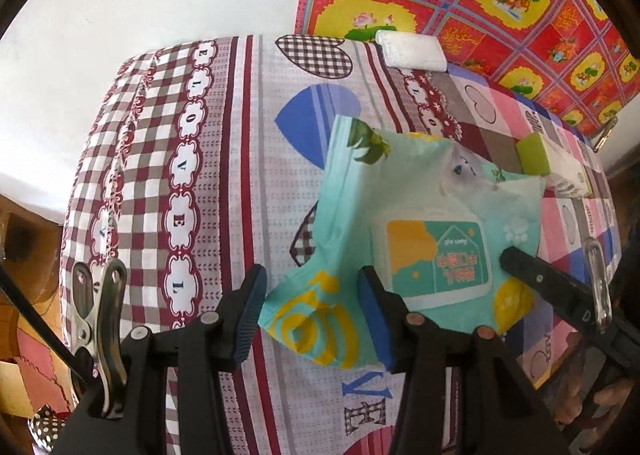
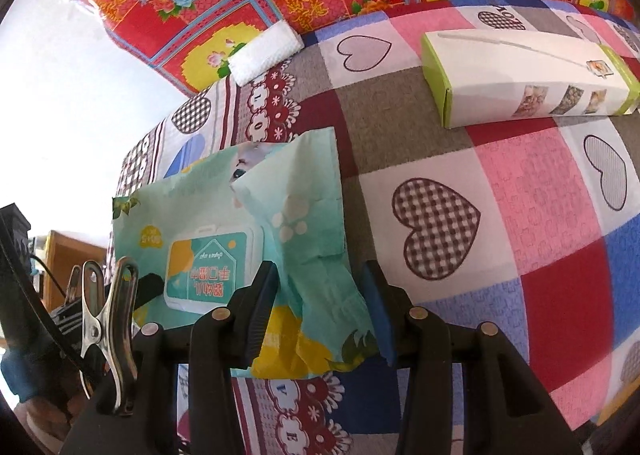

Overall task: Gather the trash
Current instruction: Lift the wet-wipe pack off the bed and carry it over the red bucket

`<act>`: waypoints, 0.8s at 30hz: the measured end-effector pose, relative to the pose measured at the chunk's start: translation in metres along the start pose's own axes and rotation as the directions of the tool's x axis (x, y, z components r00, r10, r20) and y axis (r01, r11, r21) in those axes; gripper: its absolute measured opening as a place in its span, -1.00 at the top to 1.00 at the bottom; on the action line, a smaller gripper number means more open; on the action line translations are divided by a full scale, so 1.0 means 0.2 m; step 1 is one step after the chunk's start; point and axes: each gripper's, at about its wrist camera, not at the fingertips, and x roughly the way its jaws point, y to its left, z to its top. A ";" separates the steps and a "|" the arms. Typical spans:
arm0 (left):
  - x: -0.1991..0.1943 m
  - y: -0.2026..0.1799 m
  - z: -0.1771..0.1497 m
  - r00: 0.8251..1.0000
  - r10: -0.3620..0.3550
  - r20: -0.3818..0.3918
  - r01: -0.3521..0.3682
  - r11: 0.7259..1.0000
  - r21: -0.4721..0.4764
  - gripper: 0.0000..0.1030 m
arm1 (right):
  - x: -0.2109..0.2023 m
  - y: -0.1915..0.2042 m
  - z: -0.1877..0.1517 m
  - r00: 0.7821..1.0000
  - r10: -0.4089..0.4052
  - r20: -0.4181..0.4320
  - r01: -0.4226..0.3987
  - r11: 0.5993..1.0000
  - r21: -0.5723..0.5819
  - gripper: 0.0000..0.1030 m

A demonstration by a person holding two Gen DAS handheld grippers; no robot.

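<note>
Fingers of both grippers stand partly apart, each pair straddling one end of the wet-wipe pack [image 1: 404,223]: left gripper [image 1: 312,315] on the crumpled yellow-ringed end, right gripper [image 2: 320,311] on the far end; can't tell if pads press or just flank it. Pack sits low-centre in both views, over the patterned bedsheet [image 1: 192,159]. Prob. light, soft, crinkly film, near empty, slippery; pinch the end flaps. Long axis runs gripper to gripper, label flap up.

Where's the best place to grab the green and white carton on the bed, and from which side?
Grip the green and white carton across its narrow width near the middle, coming from above. It lies flat on the patchwork bedspread, long and slim, so its long side walls give parallel faces; the ends stand too far apart.
</note>
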 end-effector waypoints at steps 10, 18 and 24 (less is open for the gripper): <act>0.01 -0.01 0.01 1.000 0.011 0.004 -0.011 0.999 -0.032 0.03 | 0.00 0.03 -0.02 1.000 -0.018 0.014 0.019 0.996 -0.083 0.11; 0.04 -0.01 0.04 1.000 -0.005 -0.022 0.003 0.999 -0.053 0.01 | 0.00 0.04 -0.02 1.000 -0.011 0.026 0.014 0.994 -0.107 0.11; 0.03 -0.01 0.03 1.000 -0.003 -0.011 0.002 0.999 -0.052 0.04 | 0.00 0.04 -0.04 1.000 0.000 0.031 0.003 0.994 -0.106 0.20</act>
